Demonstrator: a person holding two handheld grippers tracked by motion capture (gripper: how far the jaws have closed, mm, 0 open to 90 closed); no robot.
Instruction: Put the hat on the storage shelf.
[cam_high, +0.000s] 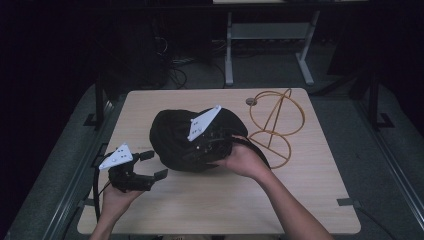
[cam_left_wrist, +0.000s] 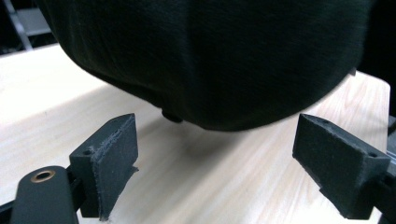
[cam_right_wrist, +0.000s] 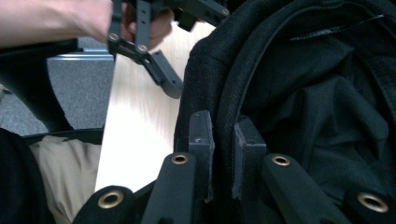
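Black bag fabric: pinched at a seamed edge between the pads of the right gripper (cam_right_wrist: 223, 154), jaws nearly together on the cloth.
Right gripper: buried against the near-right side of the black bag (cam_high: 185, 137), grey plate showing on top of it.
Bag: bulging, hanging just above the table in front of the left gripper's jaws in the left gripper view; its inner folds beyond the right gripper's jaws in the right gripper view.
Left gripper (cam_high: 152, 165): jaws spread wide, nothing between them, just short of the bag's lower left side.
Wooden table (cam_high: 215, 200): pale, under both grippers.
Wire stand (cam_high: 275, 125): gold-coloured hoops, just past the bag on the far side from the left gripper.
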